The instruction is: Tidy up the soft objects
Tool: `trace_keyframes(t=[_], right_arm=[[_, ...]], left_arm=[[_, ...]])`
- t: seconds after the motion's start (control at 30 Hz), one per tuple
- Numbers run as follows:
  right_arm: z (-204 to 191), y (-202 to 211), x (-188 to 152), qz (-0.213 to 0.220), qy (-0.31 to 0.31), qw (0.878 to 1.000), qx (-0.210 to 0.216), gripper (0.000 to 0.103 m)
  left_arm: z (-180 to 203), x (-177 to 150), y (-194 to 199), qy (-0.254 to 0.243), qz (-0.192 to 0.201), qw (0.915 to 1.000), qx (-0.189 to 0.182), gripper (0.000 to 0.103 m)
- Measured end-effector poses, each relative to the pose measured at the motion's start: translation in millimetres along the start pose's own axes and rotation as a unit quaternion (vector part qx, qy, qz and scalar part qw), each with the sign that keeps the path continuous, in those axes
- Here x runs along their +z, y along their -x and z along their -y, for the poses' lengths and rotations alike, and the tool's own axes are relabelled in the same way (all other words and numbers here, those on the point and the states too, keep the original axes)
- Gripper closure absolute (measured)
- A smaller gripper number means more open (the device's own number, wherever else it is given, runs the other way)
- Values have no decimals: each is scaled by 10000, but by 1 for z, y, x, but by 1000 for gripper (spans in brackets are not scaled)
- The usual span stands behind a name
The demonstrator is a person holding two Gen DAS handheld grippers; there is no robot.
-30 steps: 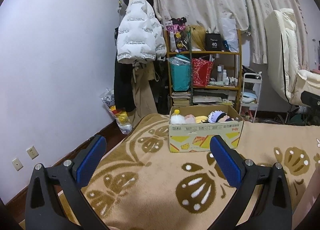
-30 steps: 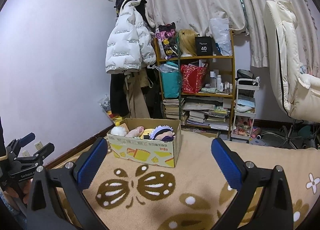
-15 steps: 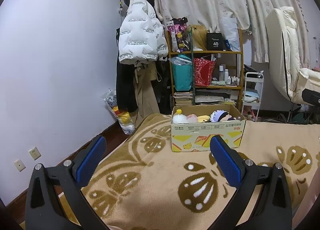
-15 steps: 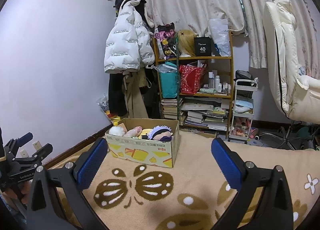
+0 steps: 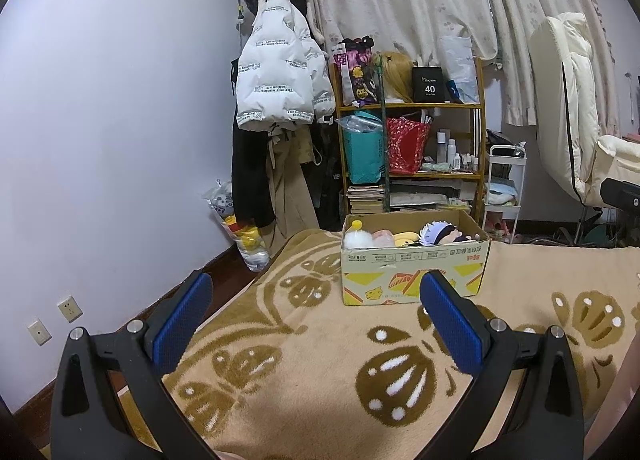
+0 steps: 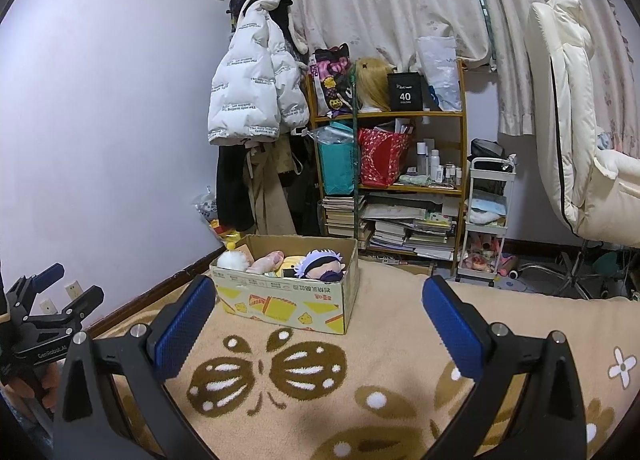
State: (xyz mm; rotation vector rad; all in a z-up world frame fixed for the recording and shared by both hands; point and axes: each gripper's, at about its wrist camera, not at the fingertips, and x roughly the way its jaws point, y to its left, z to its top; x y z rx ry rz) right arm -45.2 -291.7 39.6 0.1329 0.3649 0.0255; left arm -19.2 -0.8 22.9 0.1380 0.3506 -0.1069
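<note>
Cardboard box (image 5: 414,270) printed yellow, holding plush toys (image 6: 320,264), sits far on the tan patterned blanket (image 5: 320,372); left gripper (image 5: 316,320) and right gripper (image 6: 316,320) jaws released, empty.

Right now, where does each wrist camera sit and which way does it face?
Left wrist: on the left hand-held gripper, low over the blanket, facing the cardboard box and the shelf; own open blue-padded fingers show.
Right wrist: on the right hand-held gripper, same heading, further right; own open fingers show, with the left hand-held gripper at the left edge.
Shared: box of plush toys, shelf, white jacket.
</note>
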Motion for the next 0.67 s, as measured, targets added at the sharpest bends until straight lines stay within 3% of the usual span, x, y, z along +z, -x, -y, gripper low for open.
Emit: trace_keyframes(t=[0.67], right_arm=[[5, -2, -4, -45, -12, 10000, -18, 0]], left_arm=[[-1, -1, 0, 44, 13, 10000, 48, 1]])
